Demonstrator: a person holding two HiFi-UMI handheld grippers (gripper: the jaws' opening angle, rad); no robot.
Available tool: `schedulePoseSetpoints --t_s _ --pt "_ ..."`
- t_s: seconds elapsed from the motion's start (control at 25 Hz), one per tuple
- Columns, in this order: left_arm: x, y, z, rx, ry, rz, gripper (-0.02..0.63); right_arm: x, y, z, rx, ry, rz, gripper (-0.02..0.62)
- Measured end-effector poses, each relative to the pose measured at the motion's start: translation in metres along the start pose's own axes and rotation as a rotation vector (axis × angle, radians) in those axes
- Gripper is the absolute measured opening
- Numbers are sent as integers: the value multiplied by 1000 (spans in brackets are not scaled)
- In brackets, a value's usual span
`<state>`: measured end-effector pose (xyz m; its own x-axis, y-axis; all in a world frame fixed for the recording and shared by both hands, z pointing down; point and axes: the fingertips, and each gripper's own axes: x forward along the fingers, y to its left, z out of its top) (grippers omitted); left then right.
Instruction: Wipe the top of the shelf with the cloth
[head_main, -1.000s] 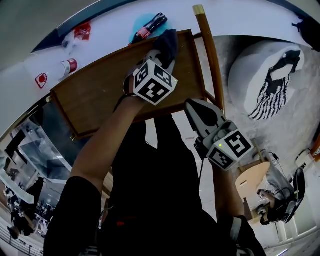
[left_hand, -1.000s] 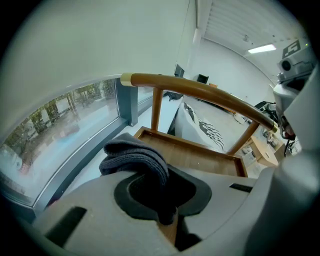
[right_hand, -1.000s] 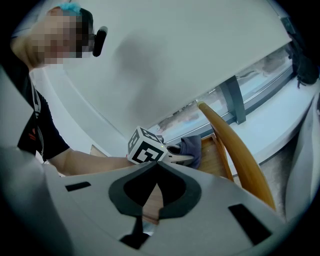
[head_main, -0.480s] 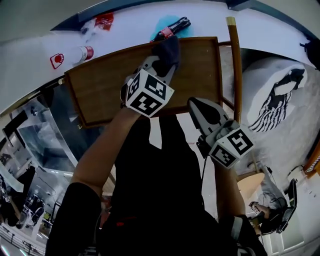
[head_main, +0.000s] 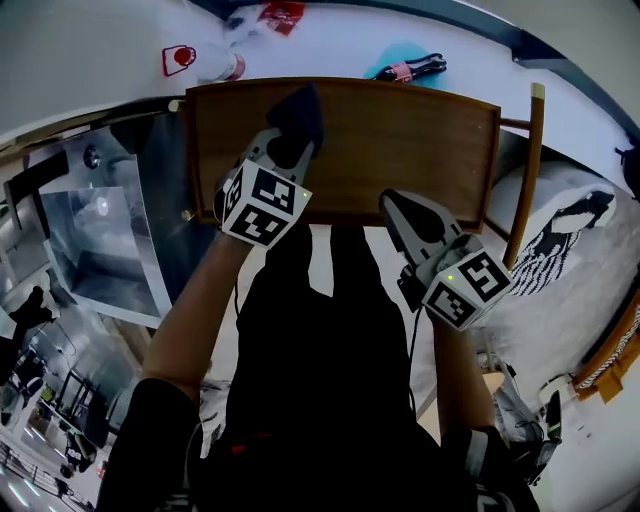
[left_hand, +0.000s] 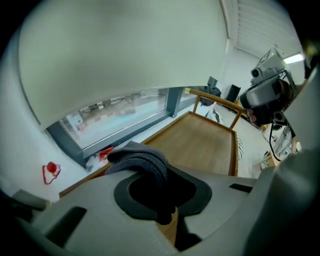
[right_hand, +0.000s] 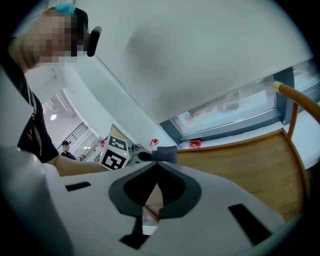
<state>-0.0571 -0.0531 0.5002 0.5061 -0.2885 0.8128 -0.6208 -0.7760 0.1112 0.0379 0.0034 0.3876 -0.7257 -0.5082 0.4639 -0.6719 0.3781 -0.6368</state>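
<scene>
A pale wall (left_hand: 125, 45) rises above a dark-framed window (left_hand: 125, 110), a curved wooden rail (left_hand: 215, 99) standing off to its right.

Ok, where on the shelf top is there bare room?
Bare: the shelf top from the cloth rightward to its right rim, ahead of the right gripper. Crowded: near the left end, where the left gripper holds the cloth.

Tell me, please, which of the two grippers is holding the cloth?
The left gripper: its jaws grip the dark cloth on the shelf, while the right gripper has its jaws together, empty.
</scene>
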Motion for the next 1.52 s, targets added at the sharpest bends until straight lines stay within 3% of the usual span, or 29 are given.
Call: schedulePoseSetpoints --t_s 0.28,0.64,0.96,1.52 --pt "-55 57 -82 -136 40 105 51 51 45 -16 -38 70 59 5" --pt "-81 92 -141 -200 93 143 51 98 77 -33 -57 139 92 5" --pt "-70 97 -156 -190 138 124 51 110 80 -35 -56 149 89 5" --pt "-40 77 -147 -140 182 69 51 89 57 -36 -25 129 50 5"
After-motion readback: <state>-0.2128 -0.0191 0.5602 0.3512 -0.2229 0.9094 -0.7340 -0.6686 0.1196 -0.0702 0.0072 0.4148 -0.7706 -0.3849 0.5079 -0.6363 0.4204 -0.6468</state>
